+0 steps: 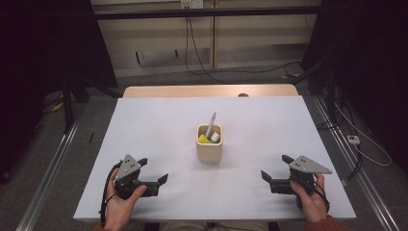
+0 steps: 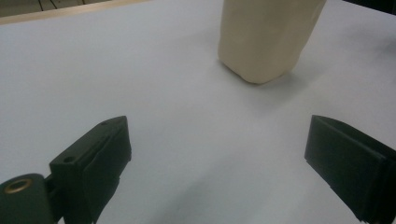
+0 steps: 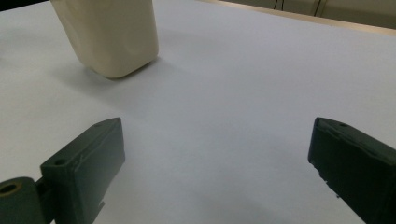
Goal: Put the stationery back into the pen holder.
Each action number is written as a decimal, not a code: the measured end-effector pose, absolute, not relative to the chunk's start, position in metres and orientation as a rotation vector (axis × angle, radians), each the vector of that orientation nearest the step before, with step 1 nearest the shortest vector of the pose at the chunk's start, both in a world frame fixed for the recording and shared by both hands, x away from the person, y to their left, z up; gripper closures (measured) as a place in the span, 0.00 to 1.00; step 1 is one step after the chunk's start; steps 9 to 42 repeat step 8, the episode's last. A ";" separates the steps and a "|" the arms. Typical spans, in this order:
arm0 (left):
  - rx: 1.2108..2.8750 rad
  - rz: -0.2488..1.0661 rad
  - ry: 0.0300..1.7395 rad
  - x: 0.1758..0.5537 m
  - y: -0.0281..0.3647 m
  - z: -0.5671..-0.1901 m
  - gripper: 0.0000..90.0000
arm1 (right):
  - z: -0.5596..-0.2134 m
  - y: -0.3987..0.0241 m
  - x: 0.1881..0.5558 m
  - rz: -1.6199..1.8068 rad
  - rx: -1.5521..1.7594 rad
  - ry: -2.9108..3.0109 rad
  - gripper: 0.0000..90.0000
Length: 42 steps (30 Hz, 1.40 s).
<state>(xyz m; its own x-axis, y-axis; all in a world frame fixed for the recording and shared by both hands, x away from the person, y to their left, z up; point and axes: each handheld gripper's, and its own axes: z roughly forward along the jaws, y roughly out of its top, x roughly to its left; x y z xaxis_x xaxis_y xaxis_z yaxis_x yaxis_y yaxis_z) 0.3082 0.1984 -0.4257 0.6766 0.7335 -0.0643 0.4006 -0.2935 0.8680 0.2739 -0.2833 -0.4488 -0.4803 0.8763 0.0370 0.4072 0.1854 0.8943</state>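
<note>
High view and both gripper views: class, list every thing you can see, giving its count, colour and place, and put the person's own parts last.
Holder: one, cream, table centre.
Pen: one, grey, upright in the holder, leaning.
Yellow item: one, inside the holder, left side.
White item: one, inside the holder, right side.
Table: one, white top, wooden far edge.
Cables: several, black, on the floor beyond.
Left gripper: one, black, near left, jaws apart, holding nothing.
Right gripper: one, black, near right, jaws apart, holding nothing.
</note>
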 end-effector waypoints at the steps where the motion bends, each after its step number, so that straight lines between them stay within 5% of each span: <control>1: 1.906 0.434 0.895 0.308 0.199 -0.427 0.08 | -0.449 -0.283 0.274 1.251 1.198 1.977 0.04; 42: 1.890 0.381 0.930 0.307 0.202 -0.434 0.08 | -0.449 -0.282 0.275 1.257 1.185 1.981 0.04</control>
